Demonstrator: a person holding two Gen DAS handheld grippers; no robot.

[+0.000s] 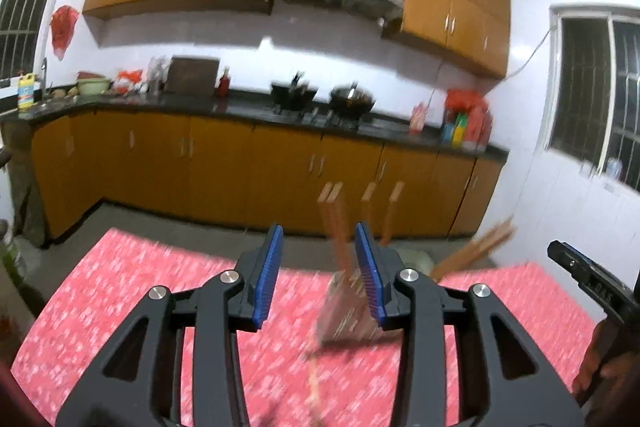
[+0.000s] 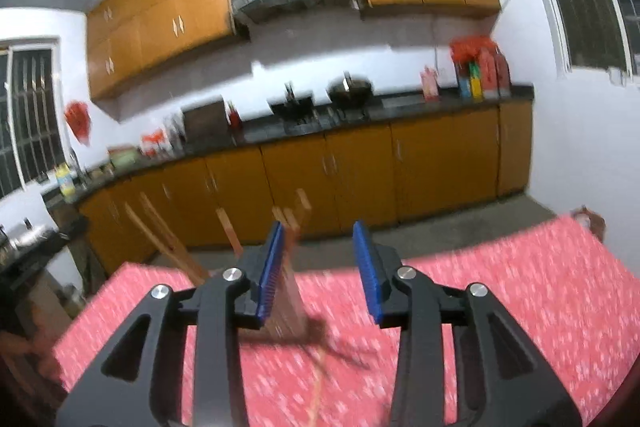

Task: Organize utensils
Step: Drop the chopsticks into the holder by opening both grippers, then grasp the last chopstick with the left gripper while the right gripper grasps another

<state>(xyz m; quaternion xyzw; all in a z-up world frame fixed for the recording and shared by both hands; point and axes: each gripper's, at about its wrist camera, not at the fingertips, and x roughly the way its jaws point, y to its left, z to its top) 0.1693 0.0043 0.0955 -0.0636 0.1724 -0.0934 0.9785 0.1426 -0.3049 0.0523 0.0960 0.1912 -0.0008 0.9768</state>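
Centre frame, both views: holder upright on red worktop, chopsticks standing in it, probably to keep them together. Left gripper and right gripper: jaws part open, gripping nothing. Blur hides holder detail; one thin stick lying below it, unclear.

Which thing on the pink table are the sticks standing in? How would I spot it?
Find the table with the pink flowery tablecloth in front of the orange kitchen cupboards. Near its middle stands a small boxy holder, blurred here. It is the only upright thing there, with wooden chopsticks poking out of its top.
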